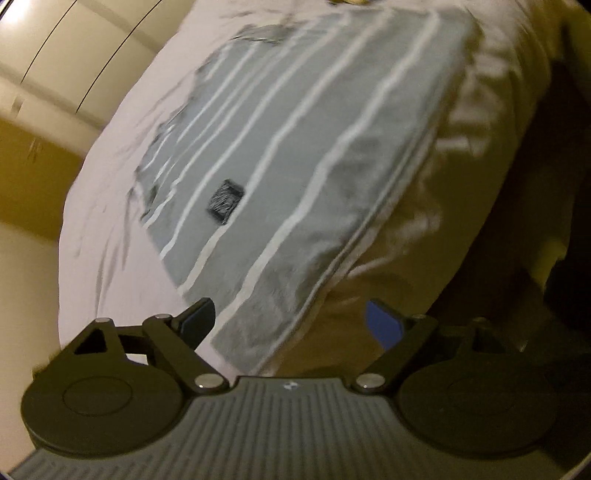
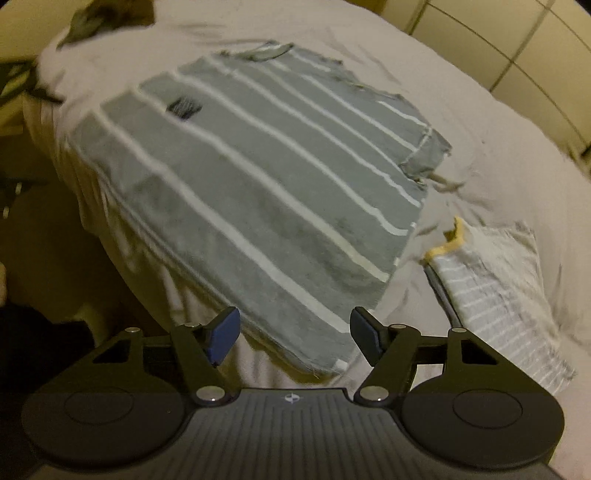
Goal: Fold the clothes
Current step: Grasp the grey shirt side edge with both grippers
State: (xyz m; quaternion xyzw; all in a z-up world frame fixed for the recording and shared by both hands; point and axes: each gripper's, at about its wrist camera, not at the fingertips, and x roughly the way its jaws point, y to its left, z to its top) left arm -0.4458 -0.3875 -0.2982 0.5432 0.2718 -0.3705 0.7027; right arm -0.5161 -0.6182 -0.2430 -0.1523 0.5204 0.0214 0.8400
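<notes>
A grey T-shirt with thin white stripes [image 1: 295, 155] lies spread flat on a bed covered by a pale sheet [image 1: 110, 229]; its hem hangs slightly over the bed's edge. A small dark patch [image 1: 225, 202] marks its chest. My left gripper [image 1: 291, 325] hovers open over the shirt's lower hem corner, nothing between its blue-padded fingers. In the right wrist view the same shirt [image 2: 258, 177] fills the middle, collar [image 2: 269, 51] at the far end. My right gripper [image 2: 295, 336] is open just above the other hem corner, holding nothing.
A folded pale striped garment with a yellow trim [image 2: 495, 280] lies on the sheet [image 2: 480, 129] to the right of the shirt. Dark clothing [image 2: 107, 14] sits at the bed's far left corner. Wardrobe panels [image 1: 74, 44] stand beyond the bed.
</notes>
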